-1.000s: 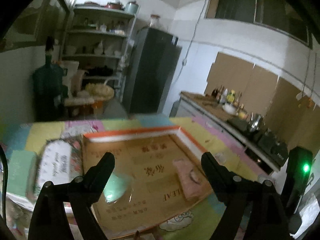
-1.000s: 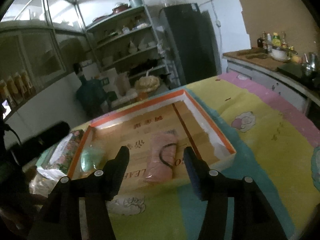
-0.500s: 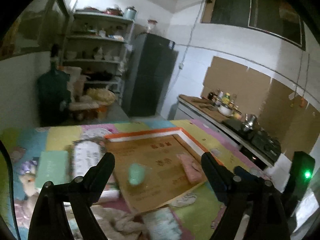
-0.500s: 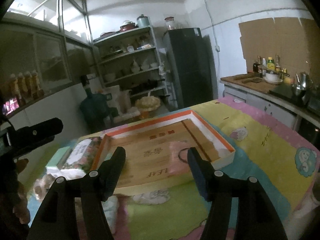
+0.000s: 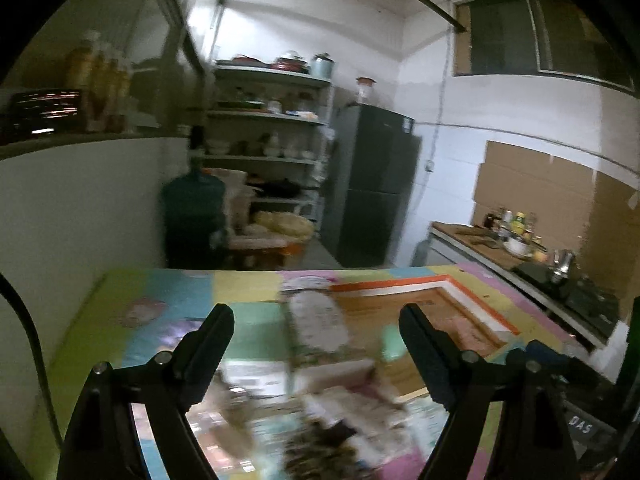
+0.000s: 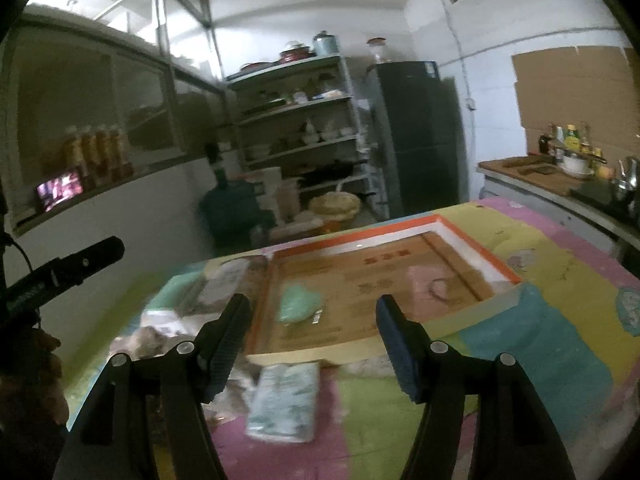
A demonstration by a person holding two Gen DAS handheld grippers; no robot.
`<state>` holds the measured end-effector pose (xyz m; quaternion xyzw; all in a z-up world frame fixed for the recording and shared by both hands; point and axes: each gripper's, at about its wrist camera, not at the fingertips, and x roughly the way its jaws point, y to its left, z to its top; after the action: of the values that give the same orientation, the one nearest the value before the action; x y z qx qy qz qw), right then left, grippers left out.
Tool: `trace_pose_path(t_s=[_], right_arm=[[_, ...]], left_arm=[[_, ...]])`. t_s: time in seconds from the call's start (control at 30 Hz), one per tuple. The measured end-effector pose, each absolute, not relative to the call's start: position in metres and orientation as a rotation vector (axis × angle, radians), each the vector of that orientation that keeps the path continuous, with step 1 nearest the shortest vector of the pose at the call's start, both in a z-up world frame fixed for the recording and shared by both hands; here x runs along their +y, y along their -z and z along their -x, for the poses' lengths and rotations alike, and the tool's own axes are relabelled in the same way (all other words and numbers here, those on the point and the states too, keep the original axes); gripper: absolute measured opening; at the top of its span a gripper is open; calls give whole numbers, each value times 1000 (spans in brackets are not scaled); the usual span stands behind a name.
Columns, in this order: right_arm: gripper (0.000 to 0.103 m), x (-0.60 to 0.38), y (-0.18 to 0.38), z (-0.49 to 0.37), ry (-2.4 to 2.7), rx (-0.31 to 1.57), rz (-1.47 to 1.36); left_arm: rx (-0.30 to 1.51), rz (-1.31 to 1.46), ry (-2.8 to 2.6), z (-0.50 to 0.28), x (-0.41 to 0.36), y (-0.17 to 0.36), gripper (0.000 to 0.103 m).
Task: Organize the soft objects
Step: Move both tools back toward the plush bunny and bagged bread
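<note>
Right wrist view: shallow cardboard tray [image 6: 472,228] with an orange-and-white rim sits mid-table on a patchwork mat [image 6: 560,320]. Inside it lie a mint-green soft item [image 6: 299,307] at the left and a pink soft item [image 6: 436,286] with a dark loop on it at the right, well apart. Both count as placed, by my reading.

Right gripper [image 6: 312,336]: jaws wide and opening, nothing between them; it hangs over the near edge of the tray. Left gripper [image 5: 316,344]: jaws wide, empty, over the near left part of the table.

Left to do: a pale patterned packet [image 6: 284,402] lies on the mat just near of the tray; a loose heap of crumpled soft things [image 6: 156,336] sits near left, beside a flat green pack [image 6: 176,294] and a floral-edged pack [image 6: 232,280] along the tray's left wall. The left wrist view is badly blurred over the heap; cannot tell individual items.

Judgement: roughly a third done; next pick probably the packet or the heap.
</note>
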<state>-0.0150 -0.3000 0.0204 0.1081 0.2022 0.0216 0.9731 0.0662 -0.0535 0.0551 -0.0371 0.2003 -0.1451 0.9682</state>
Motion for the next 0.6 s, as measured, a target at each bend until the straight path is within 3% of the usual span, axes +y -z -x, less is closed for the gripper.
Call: trace_pose_path(t_s=[0.1,0.6], right_arm=[[73,-285,-19,15,-76,417,-197],[73,-203,-8,11,-287,437,-75]], left_arm=[[391,60,246,-58,-32,-50,85],[432,114,102,-32,61,-1,85]])
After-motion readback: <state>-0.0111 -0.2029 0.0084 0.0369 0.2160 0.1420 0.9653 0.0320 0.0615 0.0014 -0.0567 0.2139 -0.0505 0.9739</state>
